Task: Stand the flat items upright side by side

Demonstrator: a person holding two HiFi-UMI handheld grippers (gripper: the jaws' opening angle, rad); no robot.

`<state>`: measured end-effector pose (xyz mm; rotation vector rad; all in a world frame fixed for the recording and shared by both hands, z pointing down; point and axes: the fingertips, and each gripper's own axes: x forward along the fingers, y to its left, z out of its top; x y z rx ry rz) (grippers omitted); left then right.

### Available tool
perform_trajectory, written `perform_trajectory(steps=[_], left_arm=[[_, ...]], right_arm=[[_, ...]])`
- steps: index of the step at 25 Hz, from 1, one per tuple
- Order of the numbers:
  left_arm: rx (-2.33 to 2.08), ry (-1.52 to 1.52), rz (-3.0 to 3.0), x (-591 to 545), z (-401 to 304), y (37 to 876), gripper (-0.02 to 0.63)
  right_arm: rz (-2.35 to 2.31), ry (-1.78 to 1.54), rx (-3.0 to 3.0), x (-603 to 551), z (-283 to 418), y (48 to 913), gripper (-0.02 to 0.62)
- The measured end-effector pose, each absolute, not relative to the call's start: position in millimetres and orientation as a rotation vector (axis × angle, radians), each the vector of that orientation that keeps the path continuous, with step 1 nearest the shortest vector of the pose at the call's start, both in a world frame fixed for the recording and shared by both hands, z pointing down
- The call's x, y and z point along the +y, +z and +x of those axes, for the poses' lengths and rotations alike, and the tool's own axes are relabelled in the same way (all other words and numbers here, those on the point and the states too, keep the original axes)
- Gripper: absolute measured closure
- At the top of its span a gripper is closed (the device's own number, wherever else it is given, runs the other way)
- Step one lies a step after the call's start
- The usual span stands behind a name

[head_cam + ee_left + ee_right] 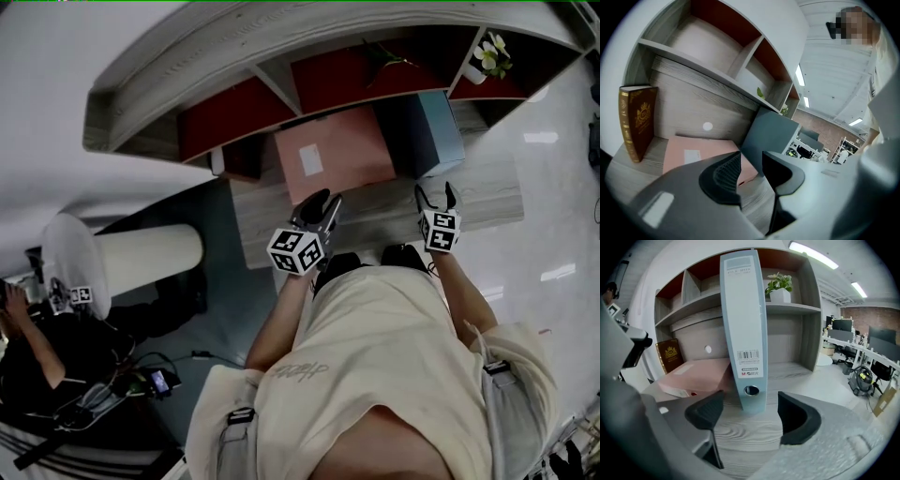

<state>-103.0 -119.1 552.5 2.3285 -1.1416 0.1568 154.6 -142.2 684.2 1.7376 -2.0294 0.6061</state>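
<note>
While right gripper [750,404] and left gripper [751,161] are hovering, fingers released, the flat pink folder [675,150] is probably needing a square edge grip.

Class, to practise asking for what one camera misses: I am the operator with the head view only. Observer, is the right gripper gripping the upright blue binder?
Observer: No. The right gripper view shows the right gripper open. The blue binder stands ahead of the gap and neither pad touches it.
Operator: Has the left gripper clamped the pink folder?
Observer: No. The left gripper has its jaws apart with nothing clamped, and the pink folder lies flat behind them.
Operator: Is anything else upright?
Observer: Yes. A brown book with a gold crest stands left of the pink folder.
</note>
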Motion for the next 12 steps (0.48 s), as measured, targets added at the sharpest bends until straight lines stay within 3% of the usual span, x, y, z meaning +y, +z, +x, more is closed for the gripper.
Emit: perform_trajectory(steps=[12], left_arm=[[-1.215,0.258,2.201,-134.3,-232.6,632.0,0.451]], right_arm=[[1.667,0.733,-1.99,-122.8,78.9,688.3,0.23]])
